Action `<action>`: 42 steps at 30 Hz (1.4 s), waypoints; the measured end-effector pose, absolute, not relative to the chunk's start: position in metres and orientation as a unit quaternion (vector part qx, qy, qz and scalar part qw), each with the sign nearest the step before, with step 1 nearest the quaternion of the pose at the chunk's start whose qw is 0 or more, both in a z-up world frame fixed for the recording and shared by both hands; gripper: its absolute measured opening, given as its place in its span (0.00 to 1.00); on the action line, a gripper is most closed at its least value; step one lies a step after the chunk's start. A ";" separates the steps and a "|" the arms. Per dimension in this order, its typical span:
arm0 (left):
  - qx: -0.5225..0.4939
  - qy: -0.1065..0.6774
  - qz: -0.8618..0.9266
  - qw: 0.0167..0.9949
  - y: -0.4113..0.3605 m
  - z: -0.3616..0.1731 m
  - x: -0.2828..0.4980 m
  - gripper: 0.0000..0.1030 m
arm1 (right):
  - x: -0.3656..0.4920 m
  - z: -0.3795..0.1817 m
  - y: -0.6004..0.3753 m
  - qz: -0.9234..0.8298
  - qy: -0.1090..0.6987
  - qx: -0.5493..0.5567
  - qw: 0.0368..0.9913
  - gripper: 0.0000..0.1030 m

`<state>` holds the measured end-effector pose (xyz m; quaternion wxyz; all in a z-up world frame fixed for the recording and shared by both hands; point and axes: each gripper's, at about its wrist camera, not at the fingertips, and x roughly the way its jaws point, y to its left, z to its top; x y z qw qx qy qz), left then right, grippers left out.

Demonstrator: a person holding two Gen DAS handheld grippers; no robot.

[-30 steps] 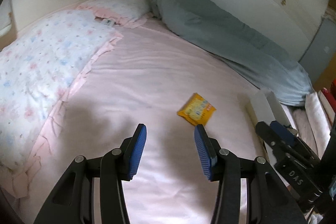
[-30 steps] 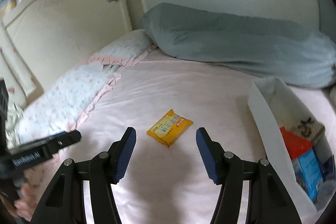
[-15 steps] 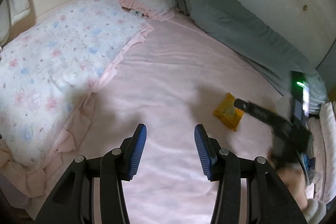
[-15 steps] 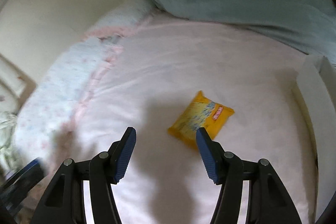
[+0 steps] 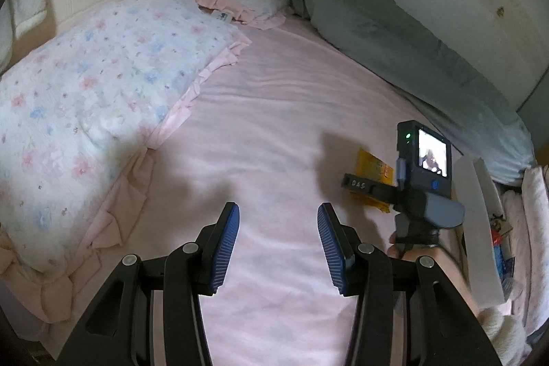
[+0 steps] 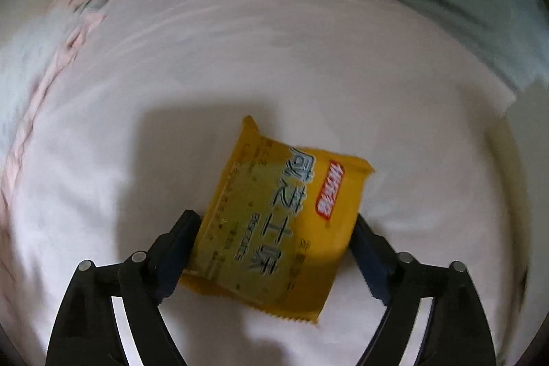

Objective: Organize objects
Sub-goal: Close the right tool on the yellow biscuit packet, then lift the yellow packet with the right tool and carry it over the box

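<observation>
Yellow packet point(image 6: 274, 222) lies flat on the pink bed point(image 6: 240, 64), centre-low in your right view, already between your right tongs point(image 6: 271, 252), which are opening and not gripping. Its long axis runs diagonally, lower left to upper right. Left tongs point(image 5: 278, 246) hang parted, empty, farther off.

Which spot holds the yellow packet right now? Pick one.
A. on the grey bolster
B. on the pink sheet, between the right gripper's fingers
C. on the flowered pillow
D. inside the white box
B: the packet lies flat on the pink sheet, with the right gripper lowered around it, one finger on each side; the fingers are opening.
</observation>
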<state>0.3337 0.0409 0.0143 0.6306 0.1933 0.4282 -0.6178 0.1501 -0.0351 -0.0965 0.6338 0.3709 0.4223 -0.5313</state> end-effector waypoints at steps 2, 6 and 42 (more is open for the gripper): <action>0.199 0.423 -0.621 0.630 0.042 0.016 0.329 0.45 | 0.142 -0.095 -0.032 -0.516 0.423 0.392 0.633 0.72; 0.207 0.418 -0.629 0.622 0.040 0.016 0.317 0.45 | 0.110 -0.091 -0.010 -0.482 0.434 0.384 0.657 0.71; 0.258 0.357 -0.781 0.443 0.041 0.017 0.092 0.45 | -0.158 0.047 0.092 -0.481 0.100 0.545 0.679 0.72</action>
